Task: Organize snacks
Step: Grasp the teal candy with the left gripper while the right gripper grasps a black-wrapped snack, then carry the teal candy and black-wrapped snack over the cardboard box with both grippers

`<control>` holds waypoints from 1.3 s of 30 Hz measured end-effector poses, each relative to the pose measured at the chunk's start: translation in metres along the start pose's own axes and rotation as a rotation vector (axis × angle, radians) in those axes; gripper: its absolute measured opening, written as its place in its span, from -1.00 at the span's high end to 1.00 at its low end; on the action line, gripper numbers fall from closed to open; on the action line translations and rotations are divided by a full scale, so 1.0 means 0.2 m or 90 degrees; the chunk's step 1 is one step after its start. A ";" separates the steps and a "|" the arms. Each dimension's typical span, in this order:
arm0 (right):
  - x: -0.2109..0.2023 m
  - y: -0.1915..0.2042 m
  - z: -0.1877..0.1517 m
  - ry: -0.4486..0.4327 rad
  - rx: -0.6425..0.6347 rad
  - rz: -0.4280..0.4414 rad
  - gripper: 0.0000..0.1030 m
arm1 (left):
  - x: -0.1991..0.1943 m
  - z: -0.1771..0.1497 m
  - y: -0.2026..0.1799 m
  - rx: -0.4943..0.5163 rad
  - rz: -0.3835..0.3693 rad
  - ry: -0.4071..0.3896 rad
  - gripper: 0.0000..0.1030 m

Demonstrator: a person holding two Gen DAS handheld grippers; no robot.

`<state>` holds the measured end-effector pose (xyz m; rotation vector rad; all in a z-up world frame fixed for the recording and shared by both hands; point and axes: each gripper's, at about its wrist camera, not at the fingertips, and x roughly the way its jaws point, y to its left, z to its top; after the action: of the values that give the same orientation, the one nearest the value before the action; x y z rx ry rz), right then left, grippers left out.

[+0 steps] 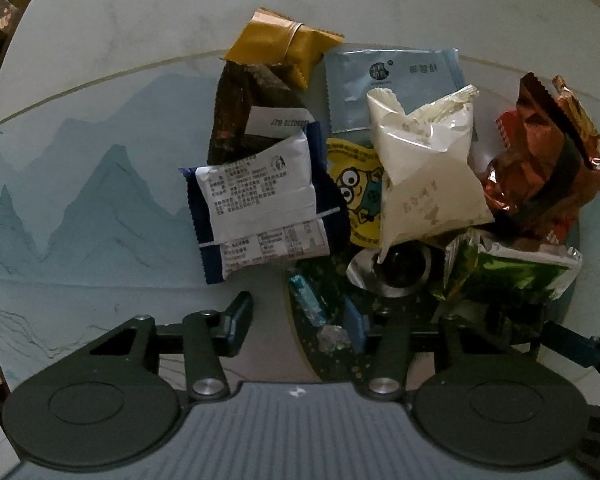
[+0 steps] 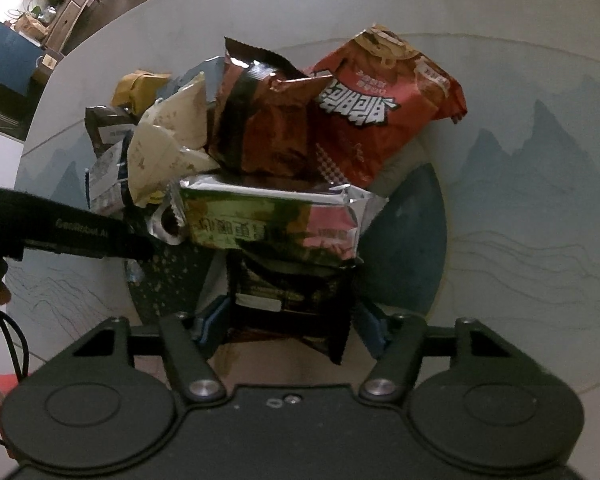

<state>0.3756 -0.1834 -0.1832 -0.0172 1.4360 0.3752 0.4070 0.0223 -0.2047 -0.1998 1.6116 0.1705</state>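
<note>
Right wrist view: the right tool is closed partway on a dark brown snack packet, one blue-padded finger at each side edge of the wrapper. This packet sits at the near edge of the snack pile, directly below a green and silver packet that overlaps its upper part. Above these lie a crumpled dark red packet and an orange-red noodle packet. A cream-white packet and a mustard-yellow packet lie at the left of the pile. The pile rests on a dark blue speckled plate, which stands on a pale tabletop printed with a blue mountain pattern. The black body of the other tool enters from the left edge, its tip touching the pile.

Left wrist view: the left tool is wide open and holds nothing. A small teal-wrapped candy lies between its fingers on the plate. A white and navy packet lies just ahead of the left finger, overlapping a dark brown packet. A yellow cartoon packet lies partly under the cream-white packet. A pale blue sachet and the mustard-yellow packet sit at the far side.
</note>
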 end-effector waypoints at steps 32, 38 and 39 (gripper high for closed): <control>-0.20 0.09 -0.12 -0.043 -0.068 0.048 0.41 | -0.29 -0.15 0.13 -0.023 -0.033 -0.107 0.79; -0.18 0.23 -0.12 -0.036 -0.254 0.010 -0.68 | -0.28 -0.15 0.12 -0.022 -0.030 -0.113 0.79; -0.16 0.25 -0.12 -0.033 -0.278 0.007 -0.65 | -0.28 -0.15 0.12 -0.023 -0.028 -0.113 0.79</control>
<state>0.3367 -0.1502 -0.1447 -0.3504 1.2800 0.6873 0.3746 0.0402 -0.1476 -0.2412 1.4277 0.1776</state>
